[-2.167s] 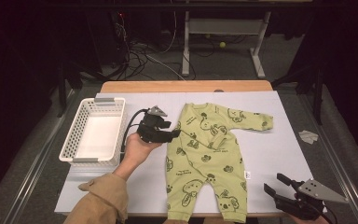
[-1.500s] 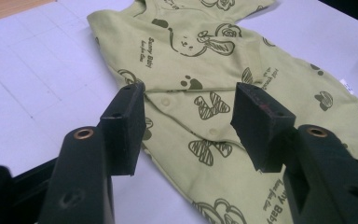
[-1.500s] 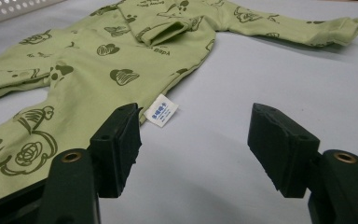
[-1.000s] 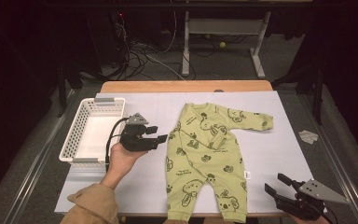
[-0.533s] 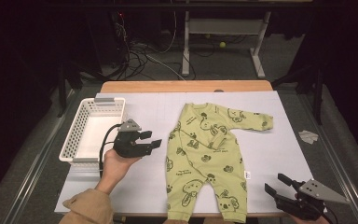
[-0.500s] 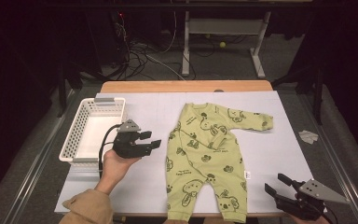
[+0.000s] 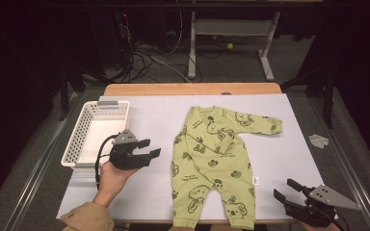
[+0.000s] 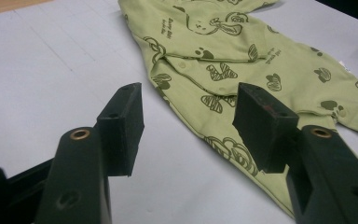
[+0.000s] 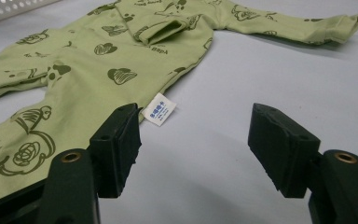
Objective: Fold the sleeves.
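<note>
Two grippers over the desk [image 7: 149,115], nothing gripped in either.

At the left edge: a white basket [image 7: 74,144], with nothing to be seen inside it.

Just beside the basket's near right corner: the left gripper [image 7: 150,147], carried in the left hand [image 7: 110,175]. Drawn back from the romper's [image 7: 212,159] left side, where it hovered a couple of seconds ago, toward the basket and the near edge. Now well off the cloth, over bare desk. Pads [image 8: 123,126] spread wide and just opened a touch further, with nothing between them; pointed across at the romper's middle, as seen in the left gripper view.

In the middle of the desk, a little right of centre: the romper, flat on its back, legs toward the near edge and neck toward the far edge. One sleeve [image 7: 226,139] folded in across the chest, the other sleeve [image 7: 260,124] stretched out toward the right edge. Looks unmoved by the retreat.

At the near right corner: the right gripper [image 7: 284,188], parked where it was, jaws wide apart and empty. Aimed at the romper's right flank, close to the small white label [image 9: 159,109].

Reads as a pause between moves: one fold apparently done, left hand released and cleared away. Probably calls next for a fresh grasp, on the stretched sleeve or on the legs.
</note>
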{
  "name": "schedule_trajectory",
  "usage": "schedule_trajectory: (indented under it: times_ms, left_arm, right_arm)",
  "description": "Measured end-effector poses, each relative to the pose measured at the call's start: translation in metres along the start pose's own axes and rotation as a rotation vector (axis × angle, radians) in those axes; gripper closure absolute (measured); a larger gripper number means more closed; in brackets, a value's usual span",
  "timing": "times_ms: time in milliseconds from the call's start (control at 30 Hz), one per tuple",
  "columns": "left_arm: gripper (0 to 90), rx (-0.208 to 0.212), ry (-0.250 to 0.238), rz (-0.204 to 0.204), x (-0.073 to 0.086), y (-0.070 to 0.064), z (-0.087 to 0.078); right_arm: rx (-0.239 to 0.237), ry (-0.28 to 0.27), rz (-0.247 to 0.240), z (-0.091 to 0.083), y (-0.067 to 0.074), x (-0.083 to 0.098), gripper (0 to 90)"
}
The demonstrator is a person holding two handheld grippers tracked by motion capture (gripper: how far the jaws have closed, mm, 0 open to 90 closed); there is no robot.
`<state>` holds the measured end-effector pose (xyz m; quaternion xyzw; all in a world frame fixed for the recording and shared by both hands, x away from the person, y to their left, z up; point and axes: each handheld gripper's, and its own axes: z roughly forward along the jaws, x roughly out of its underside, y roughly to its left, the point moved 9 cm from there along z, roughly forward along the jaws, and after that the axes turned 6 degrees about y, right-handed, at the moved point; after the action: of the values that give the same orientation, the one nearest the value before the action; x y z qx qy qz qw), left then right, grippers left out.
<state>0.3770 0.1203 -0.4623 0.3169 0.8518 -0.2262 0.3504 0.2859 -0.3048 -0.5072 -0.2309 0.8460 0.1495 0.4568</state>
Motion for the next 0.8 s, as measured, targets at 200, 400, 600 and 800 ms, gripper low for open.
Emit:
schedule_trajectory:
  times_ms: [200, 400, 600, 800]
  left_arm:
    - [39.6, -0.001, -0.014, 0.003, 0.005, -0.001, -0.006]
    - [39.6, -0.030, -0.018, 0.018, 0.013, 0.000, -0.011]
    - [39.6, -0.036, -0.032, 0.009, 0.017, 0.001, -0.015]
    - [39.6, -0.031, -0.050, 0.009, 0.023, -0.002, -0.019]
  right_arm:
    - [0.006, -0.007, 0.015, -0.002, -0.003, 0.000, 34.8]
    - [0.008, -0.007, 0.016, -0.002, -0.003, 0.000, 34.8]
    - [0.010, -0.008, 0.016, -0.002, -0.003, 0.000, 34.7]
    - [0.024, -0.021, 0.012, -0.004, -0.005, 0.000, 34.3]
